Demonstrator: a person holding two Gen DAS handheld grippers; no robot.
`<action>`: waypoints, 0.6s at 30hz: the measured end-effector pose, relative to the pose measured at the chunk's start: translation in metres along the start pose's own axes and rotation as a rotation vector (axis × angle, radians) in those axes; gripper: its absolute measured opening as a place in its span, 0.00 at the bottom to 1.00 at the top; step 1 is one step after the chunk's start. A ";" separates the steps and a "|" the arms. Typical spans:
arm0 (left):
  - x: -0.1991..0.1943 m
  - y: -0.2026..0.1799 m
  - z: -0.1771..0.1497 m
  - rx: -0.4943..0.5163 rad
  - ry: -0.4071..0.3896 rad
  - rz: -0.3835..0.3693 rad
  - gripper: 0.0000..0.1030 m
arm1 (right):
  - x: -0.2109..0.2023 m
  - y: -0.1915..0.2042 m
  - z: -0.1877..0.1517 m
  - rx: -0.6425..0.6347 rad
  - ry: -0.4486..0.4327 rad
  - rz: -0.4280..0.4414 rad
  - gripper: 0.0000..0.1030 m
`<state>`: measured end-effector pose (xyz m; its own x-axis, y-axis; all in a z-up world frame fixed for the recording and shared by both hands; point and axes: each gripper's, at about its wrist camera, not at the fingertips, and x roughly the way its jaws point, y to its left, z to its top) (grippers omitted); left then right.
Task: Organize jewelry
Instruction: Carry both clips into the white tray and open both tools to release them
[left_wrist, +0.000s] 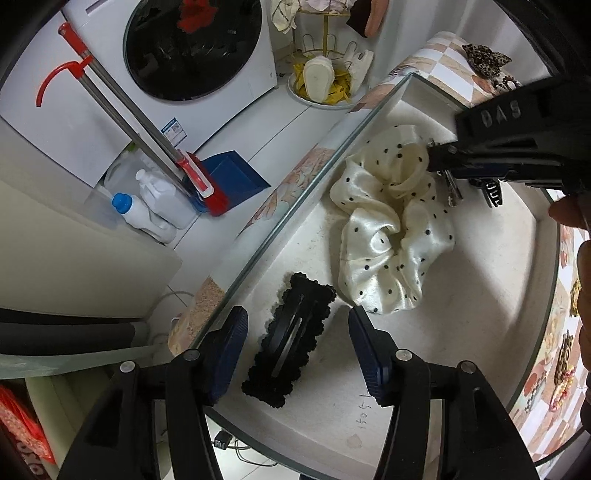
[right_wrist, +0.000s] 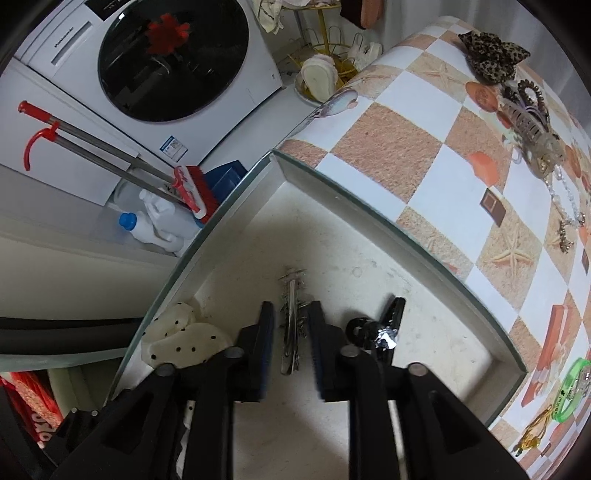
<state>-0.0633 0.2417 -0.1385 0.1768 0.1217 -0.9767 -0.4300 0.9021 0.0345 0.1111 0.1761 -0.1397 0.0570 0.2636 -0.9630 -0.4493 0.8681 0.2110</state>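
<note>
Both jaws open: left gripper (left_wrist: 297, 350) w/ black clip (left_wrist: 288, 341) between, right gripper (right_wrist: 291, 332) w/ silver clip (right_wrist: 291, 325) between. Lift straight up, don't snag scrunchie (left_wrist: 388, 236) in tray (right_wrist: 388, 236).

"DAS" reads in raised letters on the right gripper (left_wrist: 439, 157) body. Handwritten "1405"-ish digits on the tray (left_wrist: 480, 295) floor, upside down. Washer (right_wrist: 155, 55) brand line and blue sticker: too small to read.
</note>
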 end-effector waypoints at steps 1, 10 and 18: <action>-0.001 -0.001 0.000 0.003 0.001 -0.002 0.60 | -0.001 0.000 0.000 0.005 0.001 0.010 0.40; -0.022 -0.010 -0.003 0.036 -0.043 0.014 0.96 | -0.037 -0.009 -0.006 0.036 -0.055 0.068 0.45; -0.039 -0.025 -0.002 0.098 -0.053 0.015 0.96 | -0.073 -0.035 -0.027 0.120 -0.099 0.098 0.59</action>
<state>-0.0611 0.2138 -0.1017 0.2183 0.1552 -0.9635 -0.3452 0.9357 0.0725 0.0991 0.1150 -0.0812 0.1081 0.3841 -0.9170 -0.3473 0.8788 0.3271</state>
